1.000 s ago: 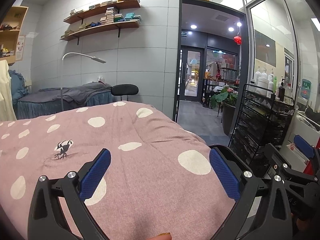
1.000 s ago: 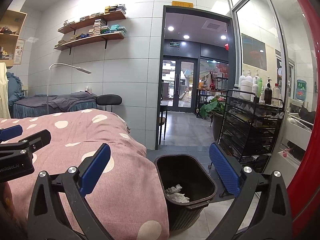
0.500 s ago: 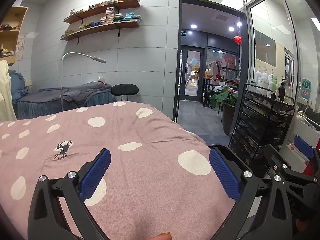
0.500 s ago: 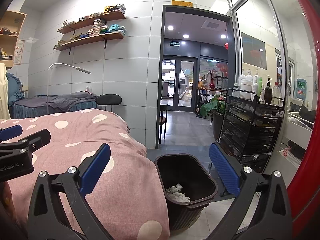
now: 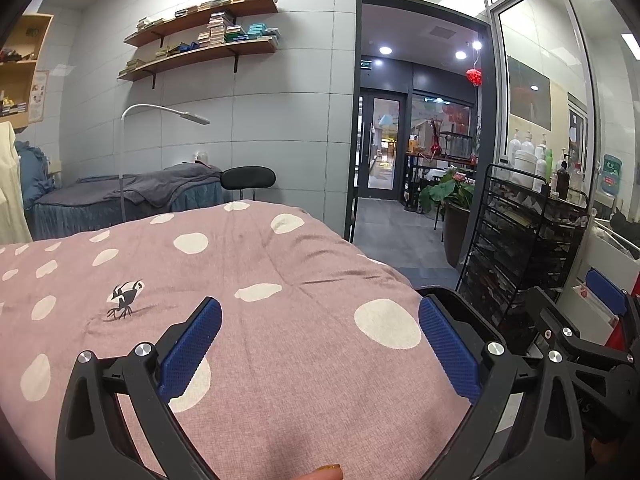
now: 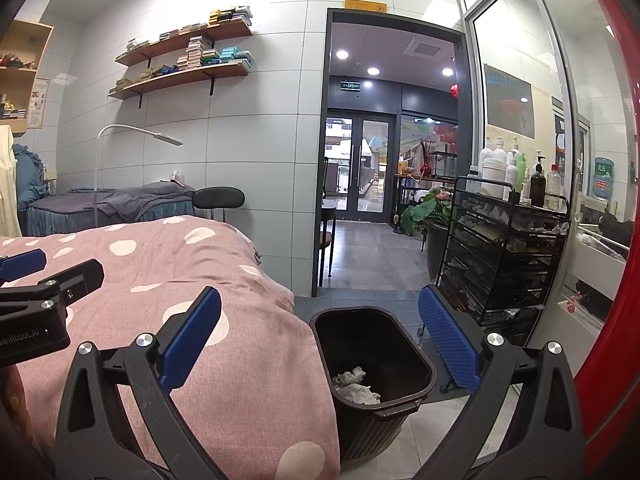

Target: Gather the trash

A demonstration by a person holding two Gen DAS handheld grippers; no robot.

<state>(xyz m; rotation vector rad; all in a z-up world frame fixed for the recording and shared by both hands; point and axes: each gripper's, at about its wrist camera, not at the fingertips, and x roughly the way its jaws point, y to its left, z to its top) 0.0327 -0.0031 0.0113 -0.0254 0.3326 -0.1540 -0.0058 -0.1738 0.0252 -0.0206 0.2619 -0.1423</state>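
Left gripper wide open, nothing betw the blue pads, hovering over pink polka-dot bedspread. Small black crab print on the fabric, ahead-left of the left pad. At far right of left wrist view, right gripper seen side-on, beyond the bed edge.

Right gripper also wide open, empty, blue pads well apart. Held above bed corner and a dark trash bin standing on the floor just beside the bed, bin rim touching or nearly touching the hanging spread — can't tell which. Crumpled white tissues lying at bin bottom. Left gripper visible at left edge of right wrist view, over the bedspread.

Bkgd: black wire rack cart right of the bin, white and dark pump bottles on top. Potted green plant near open doorway. Two wooden wall shelves w/ stacked boxes. White gooseneck lamp over a second bed w/ grey blanket against the tiled wall; black stool backrest next to it. Red curved surface filling right edge of right wrist view.
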